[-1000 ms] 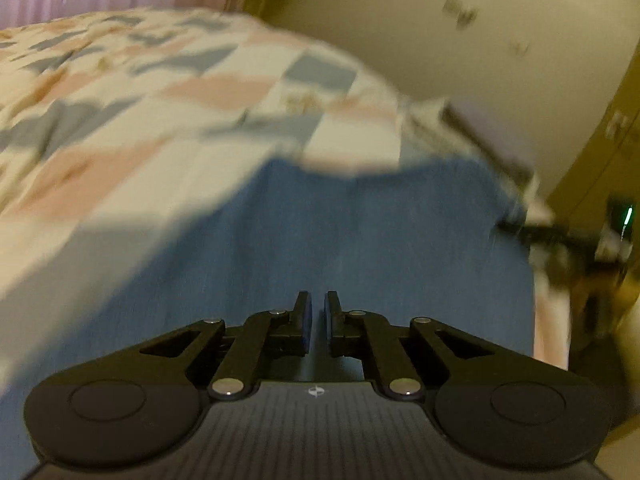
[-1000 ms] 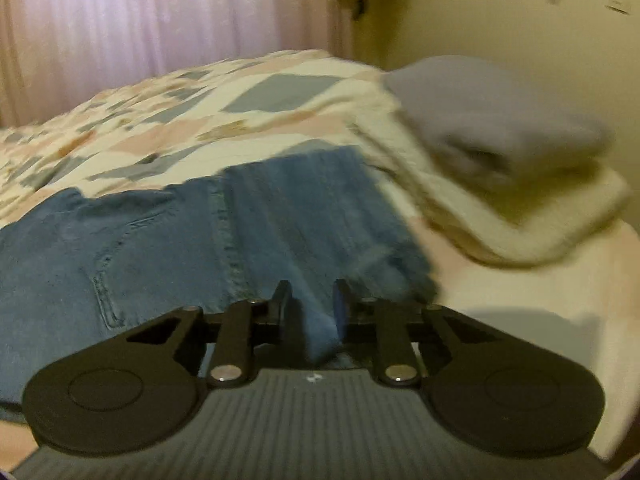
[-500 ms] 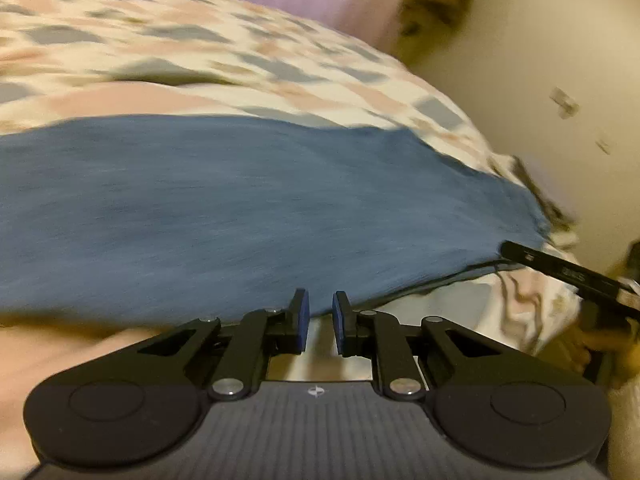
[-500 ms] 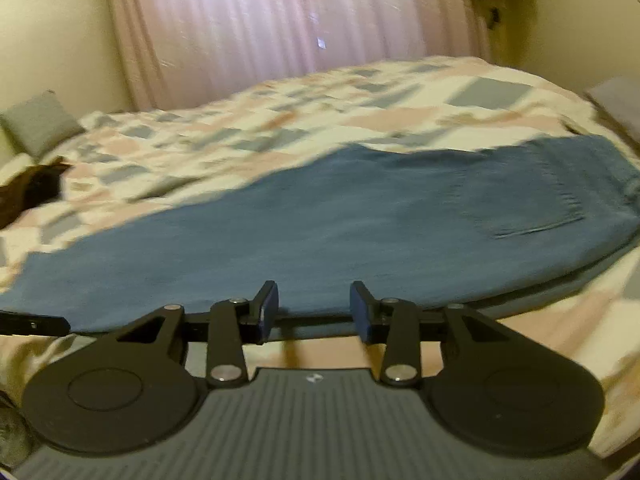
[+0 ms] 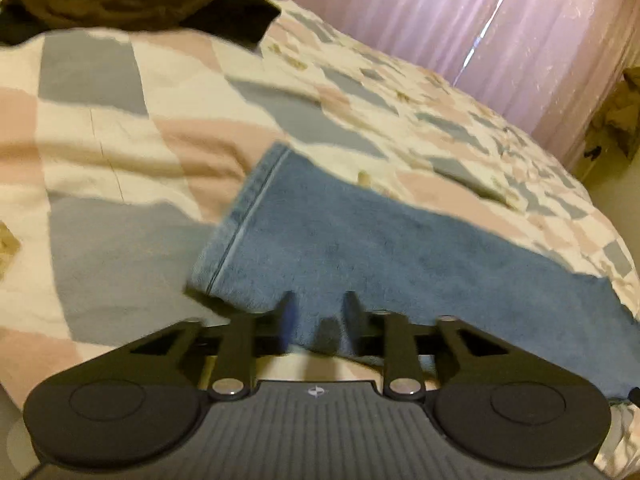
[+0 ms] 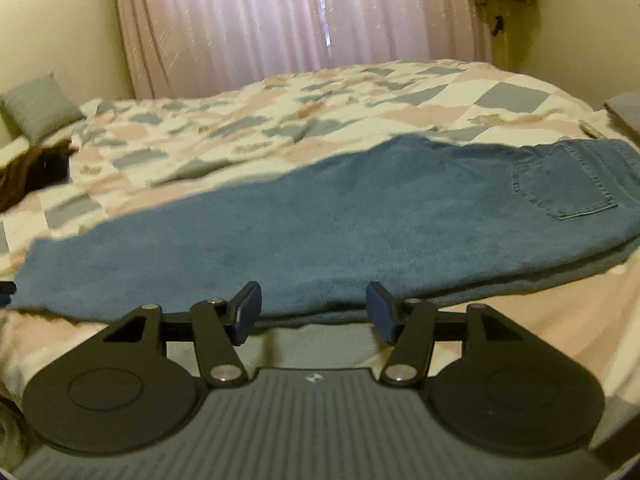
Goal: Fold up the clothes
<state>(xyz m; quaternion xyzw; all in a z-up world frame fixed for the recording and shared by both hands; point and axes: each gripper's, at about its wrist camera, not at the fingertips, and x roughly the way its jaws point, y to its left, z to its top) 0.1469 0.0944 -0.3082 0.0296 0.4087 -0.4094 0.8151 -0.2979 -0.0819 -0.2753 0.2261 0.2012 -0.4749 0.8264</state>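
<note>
Both grippers opening over jeans [image 6: 360,232]

Bed [image 6: 328,92] with patchwork quilt in cream, pink, grey fills middle of both views. Pink sheer curtain [image 6: 280,16] at top, bright slit of daylight through it. Cream wall [image 6: 56,20] upper left. Grey cushion [image 6: 38,106] at left edge.

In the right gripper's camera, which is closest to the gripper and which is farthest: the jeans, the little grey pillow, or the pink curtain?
Seen from the right gripper, whose jaws are opening with nothing between them:
1. Jeans: right in front, stretched across the bed.
2. Grey pillow: far left, at the bed's far corner.
3. Pink curtain: behind the bed, at the back.
</note>
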